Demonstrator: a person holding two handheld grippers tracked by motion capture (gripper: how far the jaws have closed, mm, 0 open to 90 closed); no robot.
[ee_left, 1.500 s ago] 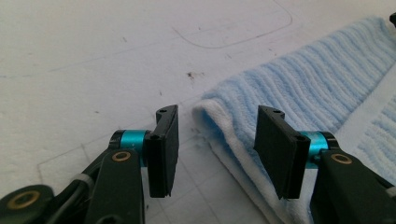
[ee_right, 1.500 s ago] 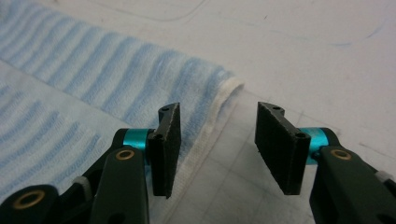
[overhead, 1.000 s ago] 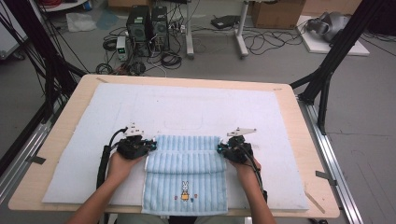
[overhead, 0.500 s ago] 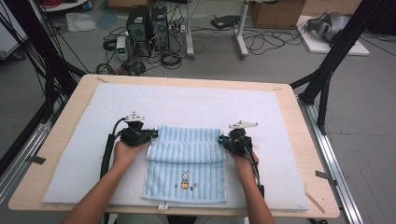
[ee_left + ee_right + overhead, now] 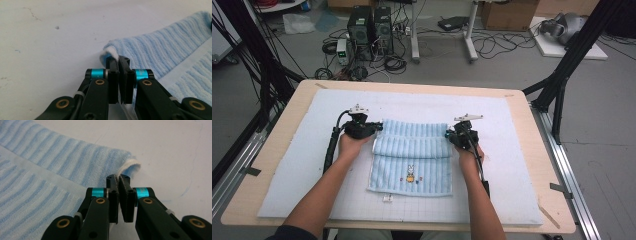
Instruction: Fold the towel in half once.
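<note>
While the high view hides the pinch, your left gripper (image 5: 119,60) and right gripper (image 5: 118,178) show jaws clamped on the towel (image 5: 412,150) hem between them.

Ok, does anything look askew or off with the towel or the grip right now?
Nothing stands out. The towel lies square on the mat, and the left gripper and right gripper each pinch a corner.

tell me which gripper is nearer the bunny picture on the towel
Right, slightly. The right gripper grips the towel edge just up-right of the bunny picture; the left gripper grips the opposite edge, farther up-left.
</note>
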